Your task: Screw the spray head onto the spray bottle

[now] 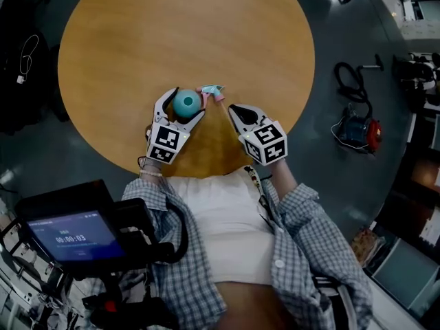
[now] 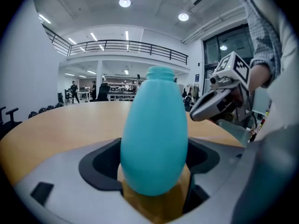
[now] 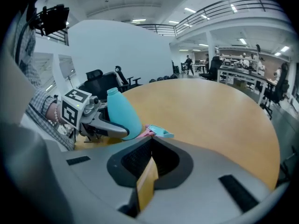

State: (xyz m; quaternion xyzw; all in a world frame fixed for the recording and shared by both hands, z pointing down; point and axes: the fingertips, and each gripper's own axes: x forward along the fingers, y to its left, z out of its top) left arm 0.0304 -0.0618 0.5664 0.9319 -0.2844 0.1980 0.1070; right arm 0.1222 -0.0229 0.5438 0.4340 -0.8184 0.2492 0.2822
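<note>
A teal egg-shaped spray bottle (image 1: 185, 104) (image 2: 154, 134) (image 3: 122, 113) stands upright with its neck bare near the front edge of the round wooden table (image 1: 185, 26). My left gripper (image 1: 184, 103) (image 2: 154, 174) is open, its jaws spread to either side of the bottle, a gap showing by the right jaw. The teal and pink spray head (image 1: 212, 91) (image 3: 159, 132) lies on the table just right of the bottle. My right gripper (image 1: 232, 108) (image 3: 150, 143) is shut and empty, a short way in front of the spray head; the left gripper view shows it too (image 2: 210, 108).
The table's front edge runs just under both grippers, against the person's body. A dark device with a lit screen (image 1: 75, 236) sits at lower left. On the floor to the right lie a red and black tool (image 1: 361, 133) and cables.
</note>
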